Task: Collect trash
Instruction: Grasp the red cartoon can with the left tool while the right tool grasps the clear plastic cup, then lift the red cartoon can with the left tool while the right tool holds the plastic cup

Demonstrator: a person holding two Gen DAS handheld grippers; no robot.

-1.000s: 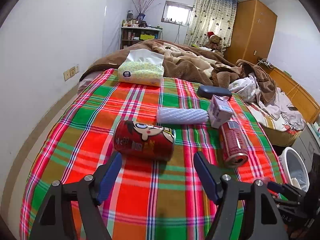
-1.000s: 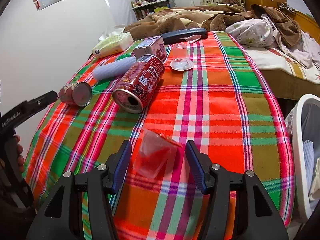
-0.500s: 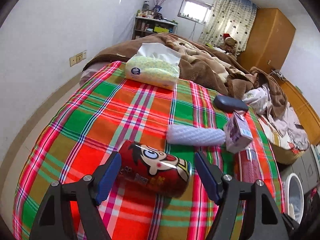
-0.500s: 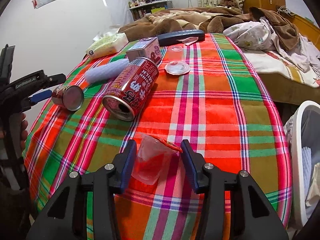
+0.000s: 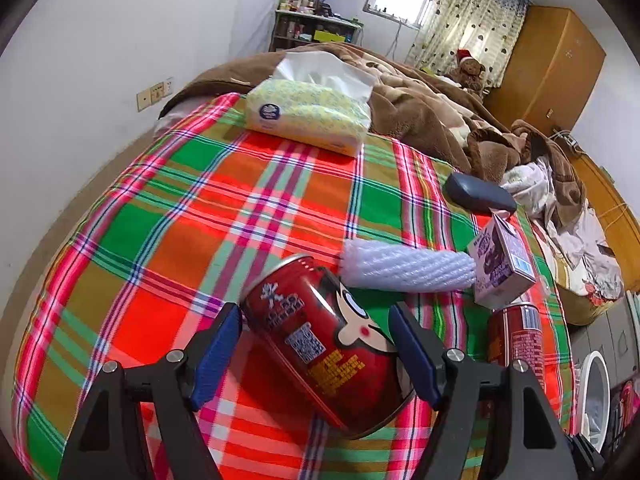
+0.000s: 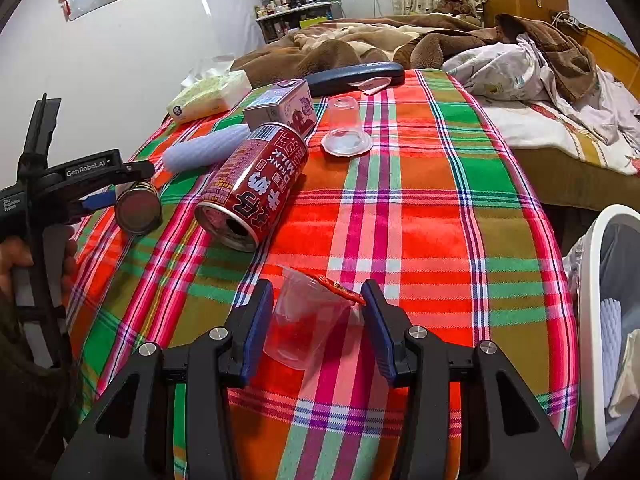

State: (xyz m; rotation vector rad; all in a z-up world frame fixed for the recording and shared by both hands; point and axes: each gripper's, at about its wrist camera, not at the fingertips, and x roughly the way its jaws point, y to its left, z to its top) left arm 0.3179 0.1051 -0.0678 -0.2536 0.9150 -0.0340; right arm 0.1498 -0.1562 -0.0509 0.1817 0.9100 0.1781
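Observation:
A red cartoon can (image 5: 328, 344) sits between the fingers of my left gripper (image 5: 316, 336), which touch its sides; it looks raised off the plaid blanket (image 5: 200, 208). It also shows in the right wrist view (image 6: 138, 208). My right gripper (image 6: 318, 312) has closed on a clear plastic cup (image 6: 304, 320) with a red torn lid. A second red can (image 6: 252, 188), a white foam sleeve (image 5: 404, 268), a purple carton (image 5: 502, 260) and another clear cup (image 6: 346, 136) lie on the blanket.
A tissue pack (image 5: 308, 108) and a dark case (image 5: 478, 196) lie further back. Brown blankets and clothes are heaped beyond. A white trash bin (image 6: 608, 320) stands at the bed's right edge, with some waste inside.
My left gripper moved forward around the cartoon can, closed on it and tilted it up. My right gripper narrowed onto the clear cup.

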